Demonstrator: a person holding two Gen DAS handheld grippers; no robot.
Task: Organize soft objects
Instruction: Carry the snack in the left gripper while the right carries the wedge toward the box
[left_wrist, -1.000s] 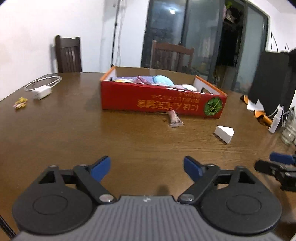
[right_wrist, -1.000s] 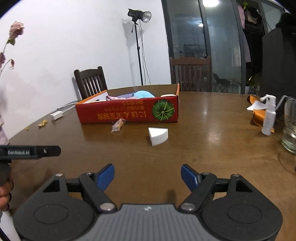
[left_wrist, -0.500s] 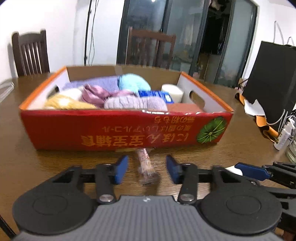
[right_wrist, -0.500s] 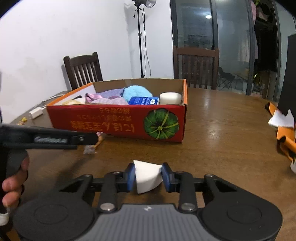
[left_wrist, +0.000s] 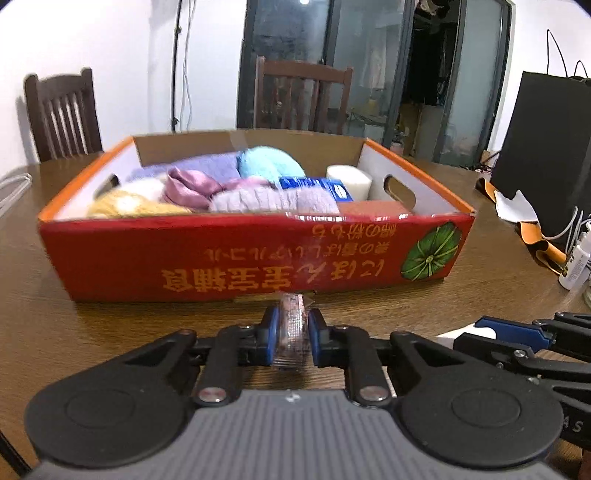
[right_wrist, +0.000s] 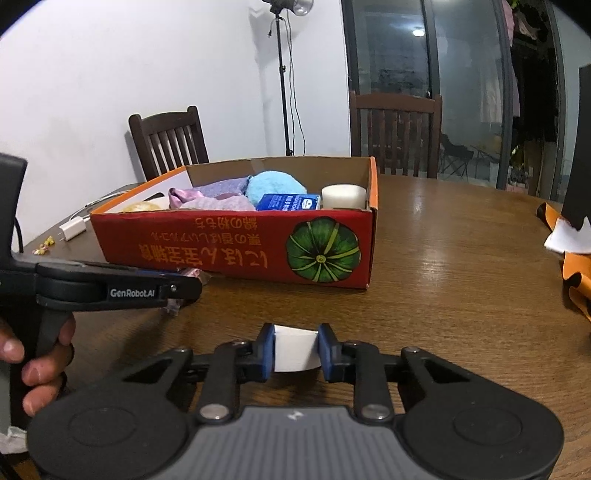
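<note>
Gripping 2 items at once: left hand-held gripper (left_wrist: 291, 338) clenched on a small clear-wrapped pinkish packet (left_wrist: 292, 328), right hand-held gripper (right_wrist: 296, 350) clenched on a white wedge-shaped foam sponge (right_wrist: 295, 349). Both sit low over the brown wooden desk (right_wrist: 461, 258), just in front of the red cardboard box (left_wrist: 258, 254) of soft things. Risks: slick wrapper slipping out during the lift; either item catching the box's near wall; squashed sponge springing free; the 2 grippers, near each other, colliding.

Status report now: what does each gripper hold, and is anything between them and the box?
Left gripper shut on clear wrapped packet. Right gripper shut on white sponge wedge. Red cardboard box just ahead, path clear.
</note>
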